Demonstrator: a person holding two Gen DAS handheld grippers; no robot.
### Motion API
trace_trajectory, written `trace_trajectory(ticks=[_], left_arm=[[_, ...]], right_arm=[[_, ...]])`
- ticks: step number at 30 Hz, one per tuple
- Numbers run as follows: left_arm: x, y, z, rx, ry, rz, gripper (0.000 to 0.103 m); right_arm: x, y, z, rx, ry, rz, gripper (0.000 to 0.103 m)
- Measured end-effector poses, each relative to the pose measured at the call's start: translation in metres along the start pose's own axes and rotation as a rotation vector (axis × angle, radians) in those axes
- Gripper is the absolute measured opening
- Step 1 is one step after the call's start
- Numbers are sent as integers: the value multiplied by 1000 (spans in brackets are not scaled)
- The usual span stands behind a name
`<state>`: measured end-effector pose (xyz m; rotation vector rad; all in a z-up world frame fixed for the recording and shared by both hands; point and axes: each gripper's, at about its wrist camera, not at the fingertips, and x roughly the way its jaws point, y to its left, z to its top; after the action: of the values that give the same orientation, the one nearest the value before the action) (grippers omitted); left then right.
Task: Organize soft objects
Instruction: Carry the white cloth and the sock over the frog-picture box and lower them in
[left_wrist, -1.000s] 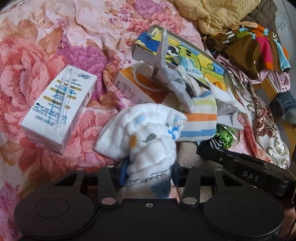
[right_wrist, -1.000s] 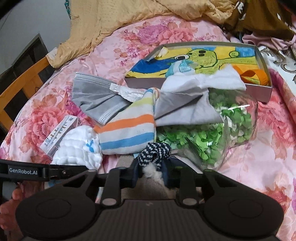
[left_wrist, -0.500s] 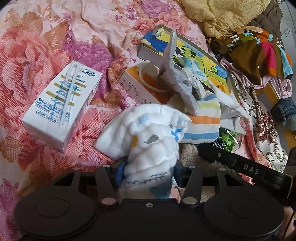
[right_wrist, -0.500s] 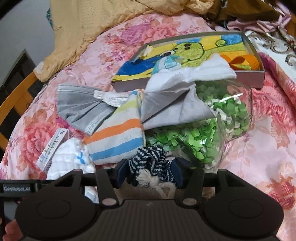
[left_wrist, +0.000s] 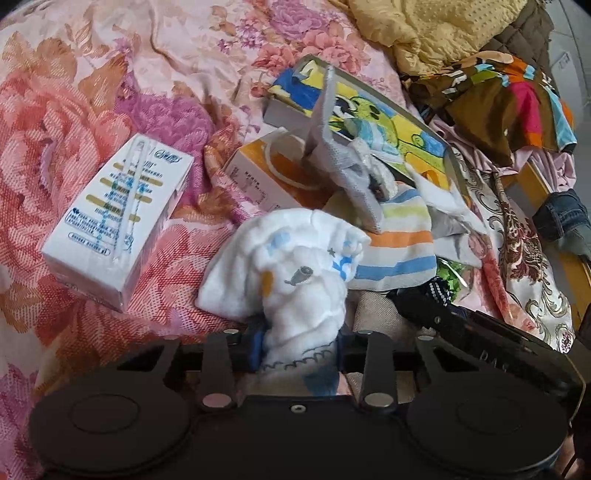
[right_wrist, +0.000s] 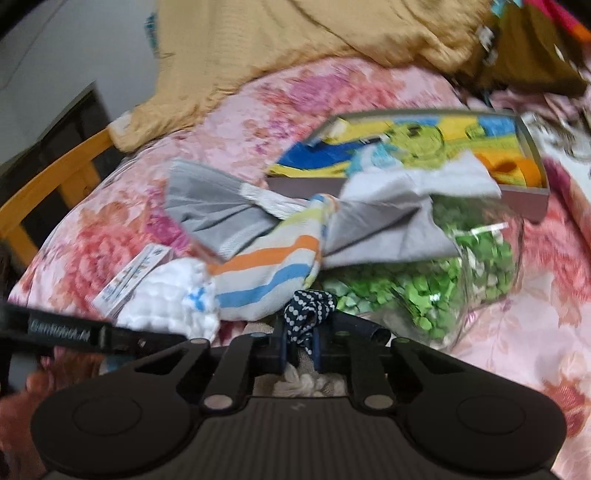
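Note:
A white muslin cloth (left_wrist: 295, 266) with small blue prints stands bunched up between the pads of my left gripper (left_wrist: 297, 350), whose jaws are closing and press on it. My right gripper (right_wrist: 301, 347) is shut on a navy cloth with white dots (right_wrist: 310, 310), with a tuft of white cord below it. Just beyond lie a striped cloth (right_wrist: 266, 273) in orange, blue and green, a grey face mask (right_wrist: 214, 206) and a grey-white cloth (right_wrist: 388, 236). The right view is blurred.
A clear bag of green pieces (right_wrist: 443, 280) lies at right. Behind the pile a grey tray (right_wrist: 524, 206) holds a cartoon cloth. A white carton (left_wrist: 118, 210) and an orange box (left_wrist: 266, 173) rest on the floral bedspread (left_wrist: 92, 74). A yellow blanket (right_wrist: 295, 44) is heaped at the back.
The right jaws stood wide around the navy dotted cloth half a second ago and have now closed on it. The left jaws have narrowed slightly on the white cloth.

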<state>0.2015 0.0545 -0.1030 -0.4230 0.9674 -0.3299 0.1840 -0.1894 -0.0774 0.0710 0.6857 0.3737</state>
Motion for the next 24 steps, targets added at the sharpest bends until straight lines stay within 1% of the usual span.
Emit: trace_trajectory(ticks=[5, 8, 13, 17, 20, 24], left_arm=[[-6, -11, -1, 47, -11, -54, 31], [-10, -19, -4, 88, -29, -79, 31], [-16, -26, -7, 112, -63, -141, 31], [-24, -32, -8, 137, -98, -187, 31], [-34, -39, -10, 175, -138, -226, 31], [-44, -50, -15, 225, -194, -270, 31]], right_arm=[[-13, 12, 1, -79, -32, 22, 13], [-21, 17, 4, -101, -54, 39, 13], [-43, 25, 5, -157, -111, 55, 13], [-57, 26, 7, -161, -148, 67, 13], [-65, 23, 11, -162, -173, 67, 13], [-79, 13, 22, -133, -216, 56, 13]])
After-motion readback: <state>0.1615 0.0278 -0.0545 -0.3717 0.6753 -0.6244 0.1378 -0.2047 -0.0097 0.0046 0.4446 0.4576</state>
